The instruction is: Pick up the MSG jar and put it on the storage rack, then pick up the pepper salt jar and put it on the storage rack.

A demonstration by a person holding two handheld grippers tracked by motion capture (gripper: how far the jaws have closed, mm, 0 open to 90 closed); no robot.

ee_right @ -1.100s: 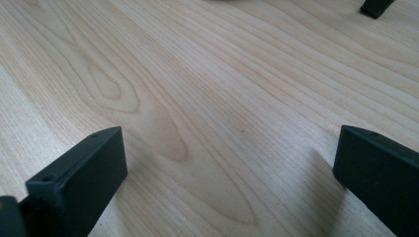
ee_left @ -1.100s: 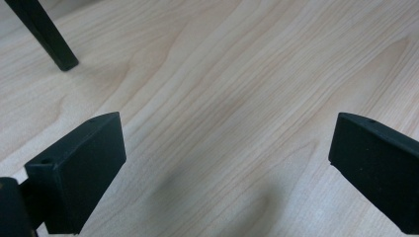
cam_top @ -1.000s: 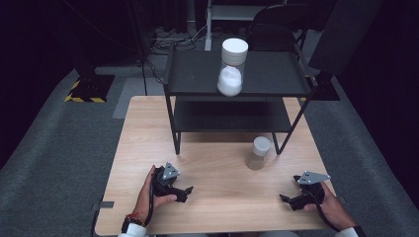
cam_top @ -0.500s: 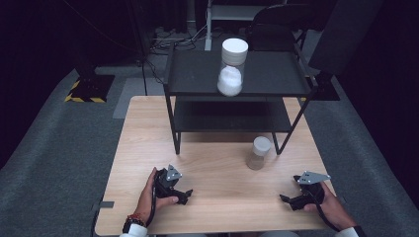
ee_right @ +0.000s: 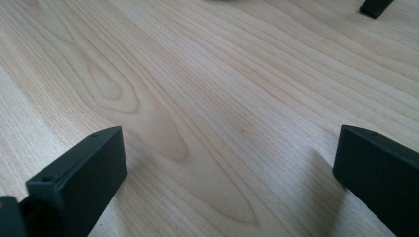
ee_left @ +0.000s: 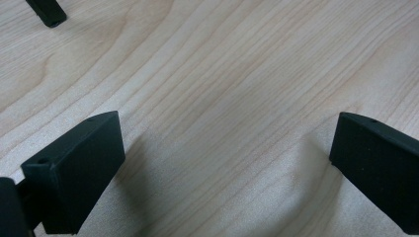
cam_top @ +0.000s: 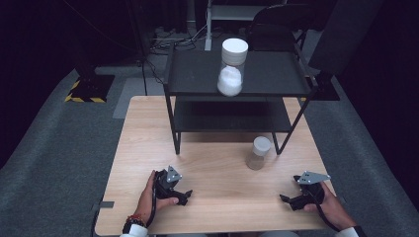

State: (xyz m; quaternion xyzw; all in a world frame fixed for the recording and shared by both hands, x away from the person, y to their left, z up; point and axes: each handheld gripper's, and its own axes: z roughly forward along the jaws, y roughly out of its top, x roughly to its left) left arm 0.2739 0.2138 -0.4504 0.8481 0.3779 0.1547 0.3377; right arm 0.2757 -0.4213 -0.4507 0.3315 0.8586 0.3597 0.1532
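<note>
left gripper low on table | right gripper low, well apart | small jar ahead between them, nearer right | tall jar on shelf beyond

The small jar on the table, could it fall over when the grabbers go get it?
It might. The small jar stands upright right beside the black shelf's leg, so a wide-open right gripper could bump that leg or tip the jar. The big jar stands at the top shelf's front edge; shaking the shelf could bring it down.
</note>
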